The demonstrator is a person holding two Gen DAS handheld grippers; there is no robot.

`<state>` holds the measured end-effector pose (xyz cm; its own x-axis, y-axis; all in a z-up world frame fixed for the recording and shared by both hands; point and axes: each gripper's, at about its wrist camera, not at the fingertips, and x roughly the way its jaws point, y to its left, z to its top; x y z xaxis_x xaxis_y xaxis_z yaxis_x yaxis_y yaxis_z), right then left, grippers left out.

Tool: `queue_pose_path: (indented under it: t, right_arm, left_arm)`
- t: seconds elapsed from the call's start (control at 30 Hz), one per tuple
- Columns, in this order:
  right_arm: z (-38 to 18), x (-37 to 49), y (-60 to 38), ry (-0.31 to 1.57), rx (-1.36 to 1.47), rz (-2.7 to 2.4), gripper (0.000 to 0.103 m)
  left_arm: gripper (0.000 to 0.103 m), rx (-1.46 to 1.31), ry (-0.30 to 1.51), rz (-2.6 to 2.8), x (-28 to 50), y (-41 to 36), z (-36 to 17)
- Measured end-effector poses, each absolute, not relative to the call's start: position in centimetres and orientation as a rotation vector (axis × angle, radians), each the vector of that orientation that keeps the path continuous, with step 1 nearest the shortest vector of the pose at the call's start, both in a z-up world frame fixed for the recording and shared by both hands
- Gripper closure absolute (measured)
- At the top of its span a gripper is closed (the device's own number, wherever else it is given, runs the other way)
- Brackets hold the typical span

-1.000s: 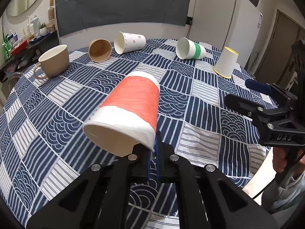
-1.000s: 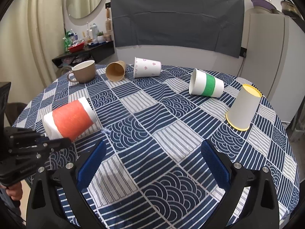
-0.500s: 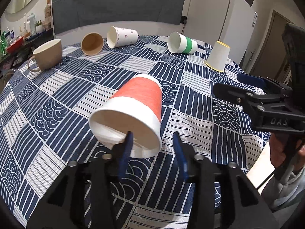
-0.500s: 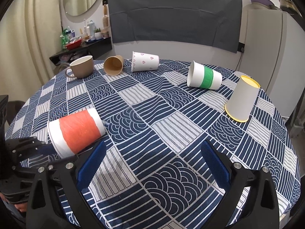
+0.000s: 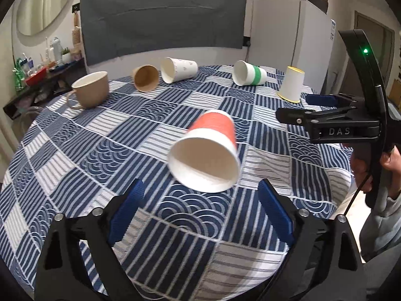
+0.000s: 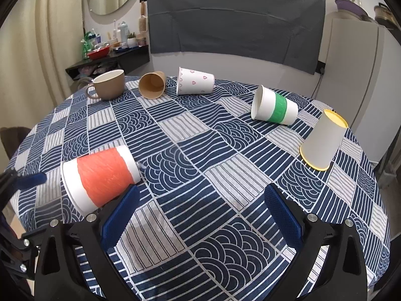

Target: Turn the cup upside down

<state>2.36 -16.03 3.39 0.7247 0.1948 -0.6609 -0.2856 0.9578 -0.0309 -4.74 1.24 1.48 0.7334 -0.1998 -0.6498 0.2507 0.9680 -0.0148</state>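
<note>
An orange-and-white paper cup lies on its side on the patterned tablecloth, its open mouth toward my left gripper. The left gripper is open and empty, just behind the cup, not touching it. The cup also shows in the right wrist view at the left. My right gripper is open and empty over the cloth, to the right of the cup. The right gripper shows side-on in the left wrist view.
A beige mug stands upright at the back left. A brown cup, a heart-print cup and a green-banded cup lie on their sides. A yellow-rimmed cup stands upside down near the table edge.
My left gripper, shut on the orange cup's rim a second ago, has opened and drawn back. The cup now lies loose on the cloth. The right gripper stayed open.
</note>
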Motion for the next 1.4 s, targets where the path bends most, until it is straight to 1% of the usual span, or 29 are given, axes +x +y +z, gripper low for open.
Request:
queue_pose_path:
  t: [0.03,0.07,0.3,0.4,0.53,0.67,0.77,0.93,1.03,1.23,1.4]
  right_arm:
    - [3.5,2.4,-15.8,0.714,-0.14,0.268,0.008]
    - [3.7,2.5,-15.6,0.716,-0.144,0.271,0.008]
    - [4.7,3.3,-13.5,0.737,-0.167,0.291,0.008]
    - [5.1,3.7,-12.6,0.76,-0.16,0.305,0.008]
    - [5.6,5.0,-11.4,0.844,-0.115,0.337,0.008]
    - [6.0,5.7,-10.3,0.889,-0.078,0.343,0.008]
    - [5.8,6.6,-10.0,0.961,-0.008,0.361,0.008]
    - [3.6,8.9,-9.9,1.203,0.208,0.406,0.008]
    - [2.7,9.6,-10.1,1.296,0.344,0.423,0.008]
    - [1.8,10.0,-9.3,1.413,0.477,0.447,0.008]
    - [0.3,10.6,-9.1,1.483,0.549,0.422,0.008]
  left_arm:
    - [0.009,0.083,0.699,-0.233,-4.8,1.7,1.5]
    - [0.006,0.093,0.696,-0.22,-4.9,2.2,1.6]
    - [0.006,0.175,0.696,-0.154,-4.5,4.4,0.7]
    - [0.006,0.166,0.7,-0.162,-3.9,5.5,0.1]
    - [0.006,0.152,0.71,-0.178,-3.2,6.7,-0.6]
    - [0.006,0.103,0.715,-0.195,-2.6,7.6,-1.0]
    - [0.006,0.086,0.709,-0.219,-2.5,8.1,-1.2]
    - [0.006,0.071,0.7,-0.261,-2.2,8.6,-1.1]
    - [0.006,0.075,0.692,-0.258,-1.9,8.6,-1.1]
    - [0.006,0.095,0.687,-0.297,-2.2,8.2,-1.1]
    - [0.006,0.047,0.699,-0.316,-2.0,8.9,-1.2]
